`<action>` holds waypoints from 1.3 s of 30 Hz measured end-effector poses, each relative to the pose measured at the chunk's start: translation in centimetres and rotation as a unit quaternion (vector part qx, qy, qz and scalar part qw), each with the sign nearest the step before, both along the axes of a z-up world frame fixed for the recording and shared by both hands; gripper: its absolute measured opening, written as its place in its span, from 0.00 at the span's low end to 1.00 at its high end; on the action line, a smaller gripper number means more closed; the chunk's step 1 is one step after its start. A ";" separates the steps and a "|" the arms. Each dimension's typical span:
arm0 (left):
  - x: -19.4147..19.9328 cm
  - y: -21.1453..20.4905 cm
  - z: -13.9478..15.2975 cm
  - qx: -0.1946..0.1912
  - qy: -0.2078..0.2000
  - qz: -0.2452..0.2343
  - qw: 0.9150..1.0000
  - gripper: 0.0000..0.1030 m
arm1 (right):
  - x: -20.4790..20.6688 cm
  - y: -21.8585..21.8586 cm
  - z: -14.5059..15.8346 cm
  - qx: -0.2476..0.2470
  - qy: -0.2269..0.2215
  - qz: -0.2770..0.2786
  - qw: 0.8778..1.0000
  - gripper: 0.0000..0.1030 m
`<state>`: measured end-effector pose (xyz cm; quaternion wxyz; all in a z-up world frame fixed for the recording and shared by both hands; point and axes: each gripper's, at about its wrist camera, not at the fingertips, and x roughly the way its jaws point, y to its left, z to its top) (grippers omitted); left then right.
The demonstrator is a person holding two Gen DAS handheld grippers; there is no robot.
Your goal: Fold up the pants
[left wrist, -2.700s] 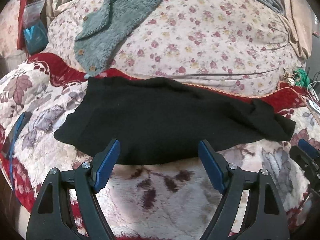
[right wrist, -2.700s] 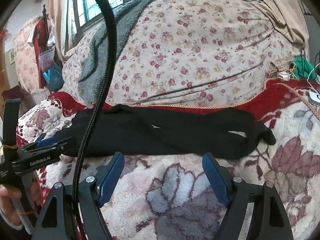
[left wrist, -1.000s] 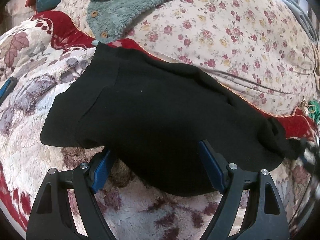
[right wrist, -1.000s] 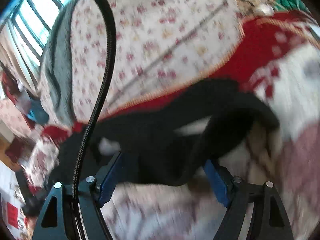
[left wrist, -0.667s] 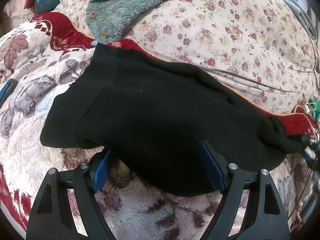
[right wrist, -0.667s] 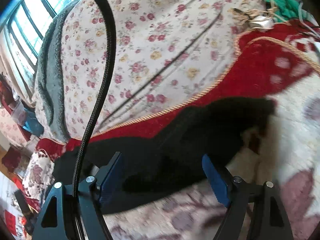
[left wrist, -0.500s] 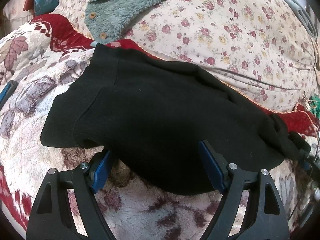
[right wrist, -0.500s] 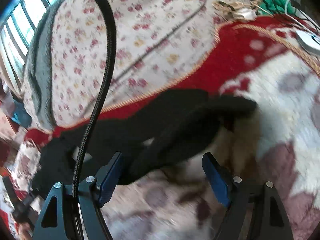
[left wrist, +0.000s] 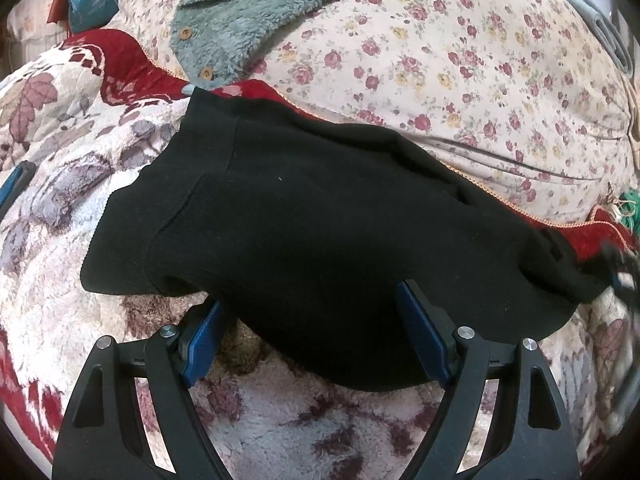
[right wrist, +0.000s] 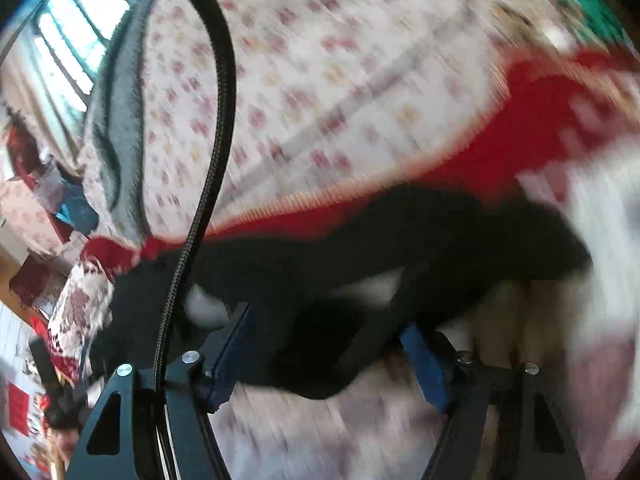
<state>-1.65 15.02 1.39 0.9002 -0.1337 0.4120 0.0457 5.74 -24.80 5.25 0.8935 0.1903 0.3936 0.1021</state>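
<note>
Black pants lie lengthwise on a plush flowered blanket, waist to the left and leg ends to the right. My left gripper is open, its blue pads wide apart at the pants' near edge, with the fabric lying over the fingertips. In the blurred right wrist view the pants show two legs with a gap between them. My right gripper is closing with the near leg's fabric between its jaws; the pads are not pressing on it. Its dark shape shows blurred at the leg ends.
A rose-patterned quilt is heaped behind the pants, with a grey-green fleece garment on it. A black braided cable arcs over the right gripper. Green cord lies at the far right, and a blue object at the left edge.
My left gripper came up to the pants' near edge and has since stayed still. My right gripper swung around the leg ends, and its jaws now stand slightly narrower around the near leg.
</note>
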 end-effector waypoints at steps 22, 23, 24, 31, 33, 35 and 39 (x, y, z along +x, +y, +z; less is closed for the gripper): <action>0.1 -0.3 0.0 0.005 0.000 0.000 1.000 0.79 | -1.6 -3.6 -5.8 -0.041 0.073 -0.063 0.994 0.63; 0.2 -0.2 0.0 0.000 0.000 0.000 1.000 0.79 | -1.3 -3.9 -6.1 -0.016 0.067 -0.063 0.996 0.63; 0.2 0.0 0.0 -0.007 -0.002 0.002 1.000 0.79 | -1.1 -4.3 -6.3 0.010 0.066 -0.067 0.995 0.63; 0.9 0.7 0.0 -0.041 -0.008 0.004 0.999 0.67 | 0.7 -6.1 -8.3 0.133 0.055 -0.088 0.986 0.27; 0.8 1.0 0.0 -0.028 -0.006 0.016 0.999 0.30 | 0.1 -6.3 -8.1 0.149 0.040 -0.091 0.984 0.19; 0.8 1.8 0.0 -0.044 -0.004 0.021 0.999 0.21 | -1.1 -6.2 -7.4 0.143 0.026 -0.091 0.985 0.18; 0.4 1.9 0.7 -0.045 -0.014 0.002 0.999 0.11 | -3.6 -6.4 -6.3 0.154 0.013 -0.095 0.983 0.16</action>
